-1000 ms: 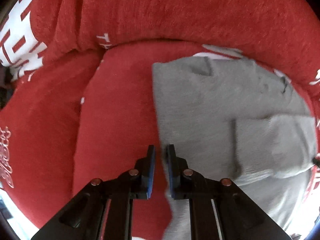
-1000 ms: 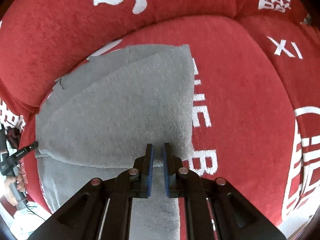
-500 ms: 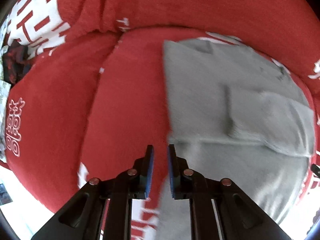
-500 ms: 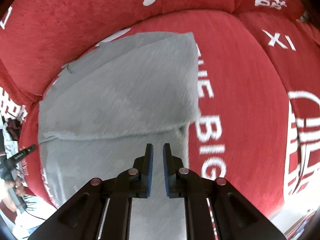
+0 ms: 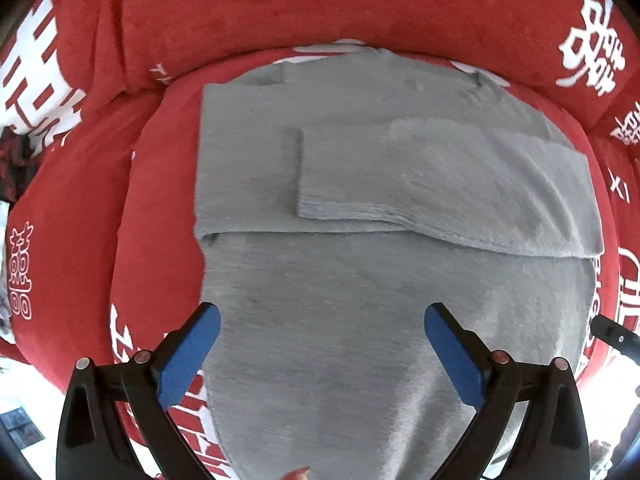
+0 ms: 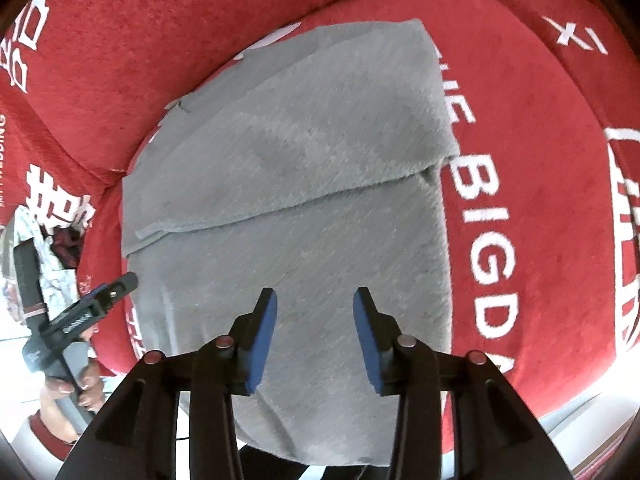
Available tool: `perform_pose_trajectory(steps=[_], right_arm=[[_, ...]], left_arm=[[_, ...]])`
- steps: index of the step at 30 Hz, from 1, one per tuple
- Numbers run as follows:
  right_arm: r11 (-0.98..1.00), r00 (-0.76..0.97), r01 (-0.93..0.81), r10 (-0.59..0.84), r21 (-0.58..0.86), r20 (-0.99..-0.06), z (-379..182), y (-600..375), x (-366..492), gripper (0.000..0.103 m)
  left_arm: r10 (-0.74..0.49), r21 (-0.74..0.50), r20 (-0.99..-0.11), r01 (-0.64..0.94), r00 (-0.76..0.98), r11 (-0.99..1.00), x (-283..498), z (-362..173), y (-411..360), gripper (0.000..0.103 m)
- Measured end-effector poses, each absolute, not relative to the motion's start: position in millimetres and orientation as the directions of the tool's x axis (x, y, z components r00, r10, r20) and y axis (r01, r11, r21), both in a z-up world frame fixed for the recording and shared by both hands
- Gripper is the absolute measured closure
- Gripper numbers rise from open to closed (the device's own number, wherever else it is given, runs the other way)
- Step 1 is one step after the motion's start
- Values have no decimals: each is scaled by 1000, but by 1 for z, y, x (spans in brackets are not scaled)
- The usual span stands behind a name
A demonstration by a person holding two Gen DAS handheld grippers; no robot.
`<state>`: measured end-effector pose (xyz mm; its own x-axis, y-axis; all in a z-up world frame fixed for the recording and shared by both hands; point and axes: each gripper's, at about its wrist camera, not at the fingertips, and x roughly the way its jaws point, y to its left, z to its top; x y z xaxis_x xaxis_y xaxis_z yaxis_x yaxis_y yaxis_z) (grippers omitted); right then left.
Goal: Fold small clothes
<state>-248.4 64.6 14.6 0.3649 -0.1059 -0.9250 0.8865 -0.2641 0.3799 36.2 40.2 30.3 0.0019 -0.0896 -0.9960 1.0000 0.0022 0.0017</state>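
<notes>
Grey knit garment [image 5: 360, 280], sleeves folded across its upper half, lies flat on a red sofa cushion [image 5: 160, 216] and fills the centre of the left wrist view. Left gripper [image 5: 320, 322] hangs above its lower half, blue pads spread wide, holding nothing. White Chinese characters mark the cushions at upper left and upper right.

From the right wrist view, the right gripper [image 6: 315, 304] is likewise parted over the garment [image 6: 300, 200]. Only here, at lower left, a hand [image 6: 76, 380] grips the left gripper's handle; "BIG" is readable at right on the cushion [image 6: 540, 160].
</notes>
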Motion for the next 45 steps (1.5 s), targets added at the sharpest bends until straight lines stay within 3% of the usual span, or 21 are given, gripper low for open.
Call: perform_pose_trajectory(steps=[8, 11, 19, 31, 37, 45], right_arm=[[-246, 421, 869, -87, 429, -903, 14, 65, -258, 59], [-251, 451, 854, -78, 455, -889, 11, 63, -265, 52], [-260, 493, 835, -36, 484, -869, -7, 66, -275, 52], [-286, 505, 824, -22, 490, -863, -15, 106, -272, 52], [-281, 503, 831, 10, 481, -864, -24, 161, -267, 52], [-316, 525, 821, 89, 476, -847, -58, 240, -261, 51]], left_arm=[[-61, 34, -998, 999, 34, -9, 14, 28, 44, 1], [-42, 35, -998, 999, 36, 8, 9, 26, 46, 1], [-6, 29, -1000, 996, 30, 86, 8, 18, 65, 1], [52, 1, -999, 996, -3, 84, 58, 4, 131, 1], [36, -75, -996, 993, -78, 88, 93, 0, 180, 1], [102, -164, -980, 983, -172, 82, 121, -28, 252, 1]])
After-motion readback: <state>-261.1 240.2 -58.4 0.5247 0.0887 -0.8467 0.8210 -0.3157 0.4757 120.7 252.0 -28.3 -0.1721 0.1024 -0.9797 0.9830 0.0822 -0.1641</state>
